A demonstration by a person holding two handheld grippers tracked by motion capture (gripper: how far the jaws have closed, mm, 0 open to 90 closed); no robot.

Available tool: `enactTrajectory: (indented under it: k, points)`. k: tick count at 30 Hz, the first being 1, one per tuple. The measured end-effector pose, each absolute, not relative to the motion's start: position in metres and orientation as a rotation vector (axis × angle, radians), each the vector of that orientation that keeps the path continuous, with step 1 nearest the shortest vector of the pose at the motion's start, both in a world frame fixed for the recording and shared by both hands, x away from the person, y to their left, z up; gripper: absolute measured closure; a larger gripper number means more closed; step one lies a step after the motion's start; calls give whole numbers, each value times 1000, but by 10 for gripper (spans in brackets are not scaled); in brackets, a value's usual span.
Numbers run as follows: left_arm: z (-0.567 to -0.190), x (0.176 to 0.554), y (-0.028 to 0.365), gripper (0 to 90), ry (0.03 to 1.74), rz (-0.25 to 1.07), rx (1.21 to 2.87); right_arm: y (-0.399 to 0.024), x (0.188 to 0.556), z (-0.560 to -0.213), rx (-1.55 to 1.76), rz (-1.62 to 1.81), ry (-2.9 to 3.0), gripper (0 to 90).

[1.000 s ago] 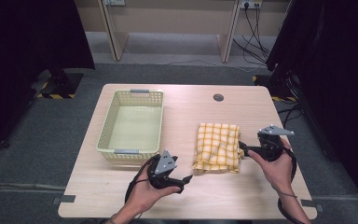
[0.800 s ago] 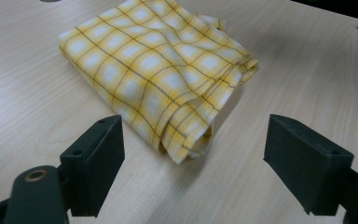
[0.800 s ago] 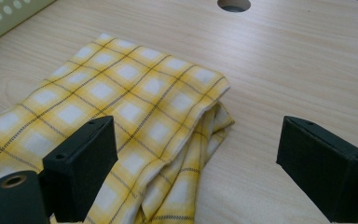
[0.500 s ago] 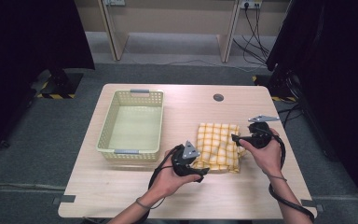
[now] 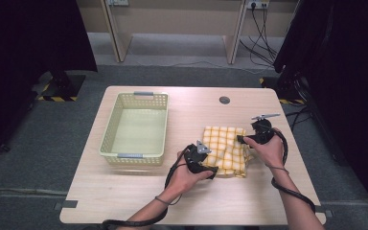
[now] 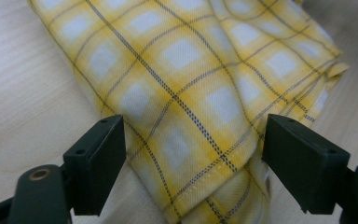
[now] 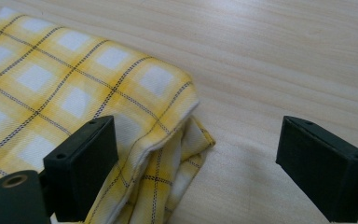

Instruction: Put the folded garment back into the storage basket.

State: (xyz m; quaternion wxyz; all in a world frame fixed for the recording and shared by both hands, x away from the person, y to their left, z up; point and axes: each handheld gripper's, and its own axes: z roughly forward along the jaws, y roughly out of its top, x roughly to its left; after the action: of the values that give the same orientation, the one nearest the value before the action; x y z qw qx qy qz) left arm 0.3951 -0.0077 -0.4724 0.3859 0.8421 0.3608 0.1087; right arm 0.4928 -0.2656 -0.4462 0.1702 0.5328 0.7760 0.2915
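Cloth (image 5: pixel 225 150): yellow checks, folded, flat on desk (image 5: pixel 139 191), right of basket (image 5: pixel 135 128), long side running near to far.
Left hand-held gripper (image 5: pixel 212 168): wide apart, at near corner.
Right hand-held gripper (image 5: pixel 240 139): wide apart, at right edge.

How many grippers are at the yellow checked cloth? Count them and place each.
2. The left gripper sits open at the near left corner of the folded yellow checked cloth; the right gripper sits open at its right edge, on the wooden table.
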Motion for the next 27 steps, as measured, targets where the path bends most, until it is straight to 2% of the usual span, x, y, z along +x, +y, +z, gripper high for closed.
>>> enactTrajectory:
  k: [5,14,15,16,17,18,19,20,21,22,23,24,25,26,27]
  points:
    - [-476,398,-9,229,933,279,2153,-262,497,-451,1516,815,2235,144]
    - [-476,405,-14,285,883,330,2186,-260,496,-461,1525,857,2252,241]
    - [-476,405,-14,319,883,330,2186,-260,496,-461,1525,857,2252,241]
    - [-476,406,-16,319,878,348,2182,-258,492,-462,1490,881,2239,343]
    - [-476,406,-16,359,878,348,2182,-258,492,-462,1490,881,2239,343]
    - [-476,406,-16,359,878,348,2182,-256,488,-463,1480,911,2225,343]
    - [-476,405,-17,359,877,349,2178,-256,488,-463,1480,911,2225,442]
    - [-476,405,-17,415,877,349,2178,-256,488,-463,1480,911,2225,442]
    - [-476,405,-17,415,877,349,2178,-255,485,-463,1487,940,2230,442]
    - [-475,404,-19,415,874,348,2173,-255,485,-463,1487,940,2230,529]
    - [-475,404,-19,491,874,348,2173,-255,485,-463,1487,940,2230,529]
    - [-475,403,-21,491,870,348,2177,-255,483,-464,1501,970,2220,600]
    - [-475,403,-21,543,870,348,2177,-255,483,-464,1501,970,2220,600]
    - [-475,403,-21,543,870,348,2177,-255,481,-464,1526,988,2209,600]
    - [-473,403,-22,543,869,340,2185,-255,481,-464,1526,988,2209,655]
